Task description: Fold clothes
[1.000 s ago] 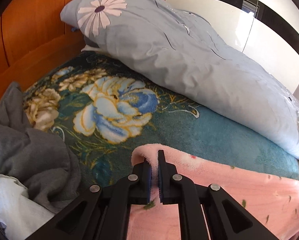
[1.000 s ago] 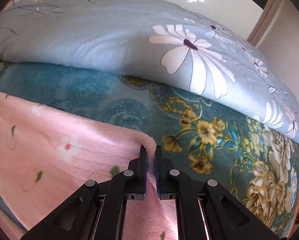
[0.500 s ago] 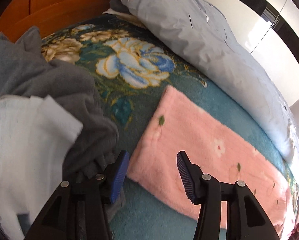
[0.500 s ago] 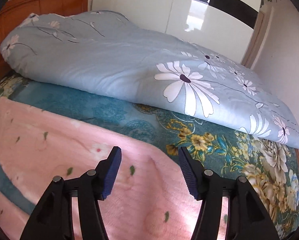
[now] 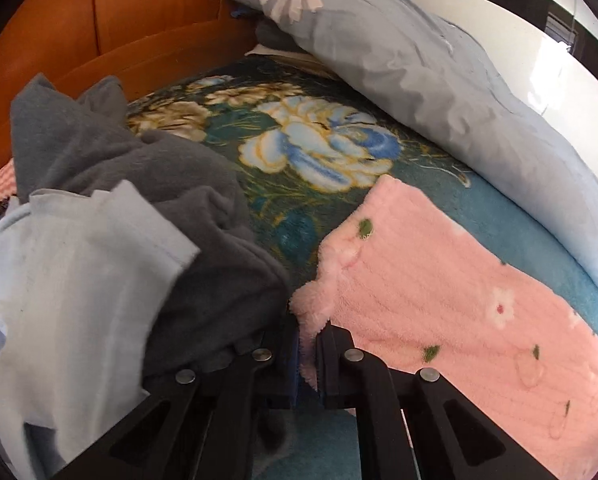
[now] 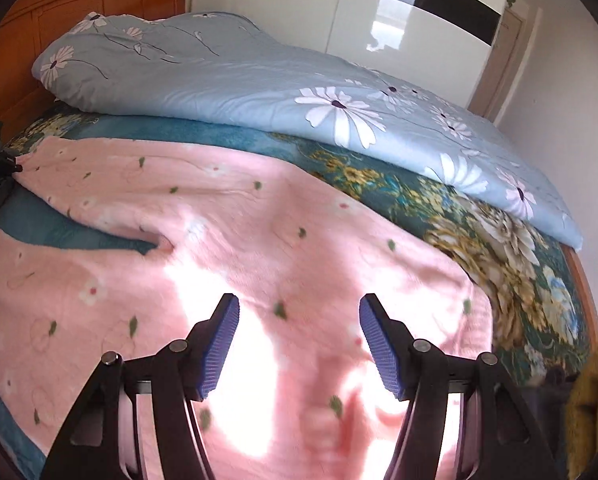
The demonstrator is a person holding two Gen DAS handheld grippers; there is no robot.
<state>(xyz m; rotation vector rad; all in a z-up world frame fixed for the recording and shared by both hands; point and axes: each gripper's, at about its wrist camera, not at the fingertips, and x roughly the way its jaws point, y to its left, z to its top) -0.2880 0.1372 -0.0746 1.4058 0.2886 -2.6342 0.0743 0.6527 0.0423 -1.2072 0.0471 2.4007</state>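
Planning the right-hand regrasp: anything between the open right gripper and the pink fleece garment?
Nothing visible. The right gripper hangs open over bare pink fleece garment; the left gripper pinches its far corner.

My left claw (image 5: 307, 334), clamped a second ago on one corner of the pink fleece garment (image 5: 451, 296), let go, shifted toward the grey clothes pile (image 5: 147, 168) and has now pinched the near corner. My right claw (image 6: 299, 354) released its own corner, spread wide and lifted back above the cloth.
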